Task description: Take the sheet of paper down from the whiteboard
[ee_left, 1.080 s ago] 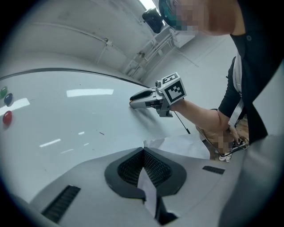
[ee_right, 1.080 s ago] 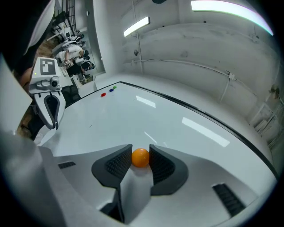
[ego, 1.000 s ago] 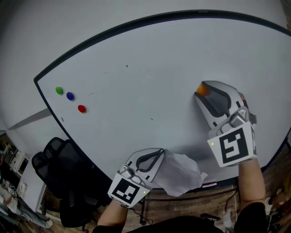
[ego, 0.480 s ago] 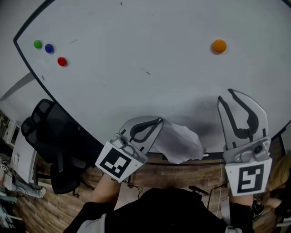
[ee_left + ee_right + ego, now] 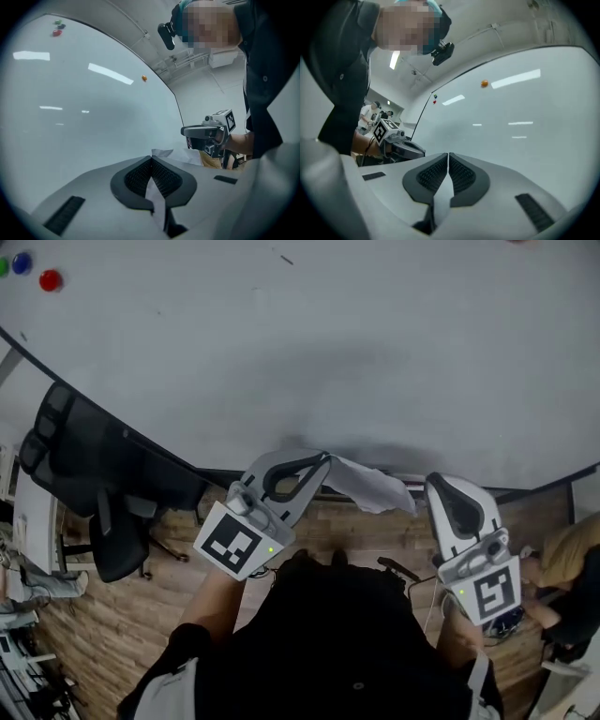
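The crumpled white sheet of paper [image 5: 370, 486] hangs off the whiteboard [image 5: 309, 343], just below its lower edge. My left gripper [image 5: 323, 461] is shut on one corner of it; in the left gripper view the paper [image 5: 169, 153] sticks out past the closed pads. To the right and a little lower is my right gripper [image 5: 441, 486]. Its jaws are closing and meet tip to tip, with nothing between them [image 5: 448, 155]. An orange magnet [image 5: 484, 83] stays on the board.
Red [image 5: 50, 280] and blue [image 5: 21, 263] magnets sit at the board's top left. A black office chair [image 5: 89, 488] stands at the left on the wooden floor [image 5: 375, 535]. The person's dark-clothed body fills the bottom of the head view.
Both grippers dropped from the board face to below its lower edge. The right gripper left the orange magnet on the board and closed its jaws. The left kept hold of the paper.
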